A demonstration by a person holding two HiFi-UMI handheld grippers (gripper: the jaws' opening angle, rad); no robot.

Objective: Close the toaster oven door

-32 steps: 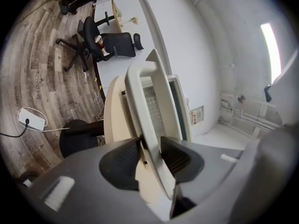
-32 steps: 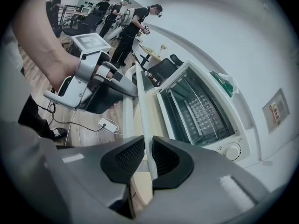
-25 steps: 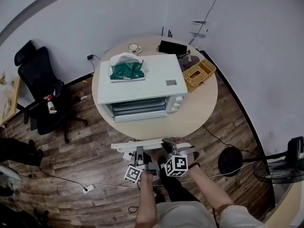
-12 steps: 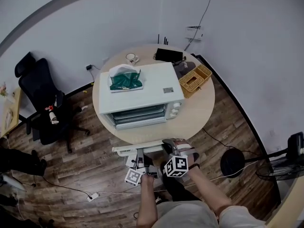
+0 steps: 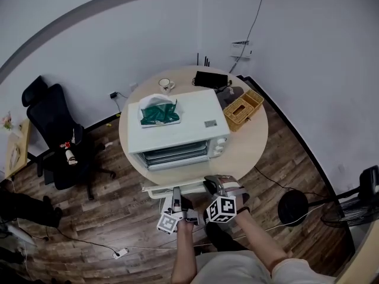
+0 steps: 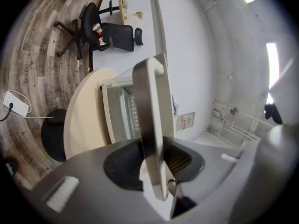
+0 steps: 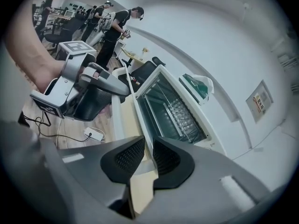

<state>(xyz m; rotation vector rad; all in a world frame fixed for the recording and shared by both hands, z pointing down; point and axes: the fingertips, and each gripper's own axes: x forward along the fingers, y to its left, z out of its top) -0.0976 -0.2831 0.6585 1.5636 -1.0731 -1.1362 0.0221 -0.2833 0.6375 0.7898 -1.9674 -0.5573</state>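
A white toaster oven (image 5: 177, 120) stands on a round table (image 5: 249, 147) with its door (image 5: 177, 188) folded down toward me. In the left gripper view the door's white handle bar (image 6: 152, 125) runs between the jaws of my left gripper (image 6: 154, 160). Those jaws are opening and stand just off the bar. My right gripper (image 7: 148, 157) is shut on the door's front edge, beside the left gripper (image 7: 100, 94). Past it the oven cavity (image 7: 173, 111) and its wire rack show. In the head view the left gripper (image 5: 176, 194) and right gripper (image 5: 209, 184) are both at the door's front.
A green bag (image 5: 159, 112) lies on the oven. A mug (image 5: 166, 84), a black device (image 5: 212, 78) and a woven basket (image 5: 243, 108) sit on the table behind and right. A black office chair (image 5: 56, 135) is left, a fan (image 5: 355, 206) right, and a power strip (image 5: 120, 253) on the floor.
Both grippers stay at the door's front edge and the door stays down. The head camera has shifted, so the table sits slightly lower in the view.
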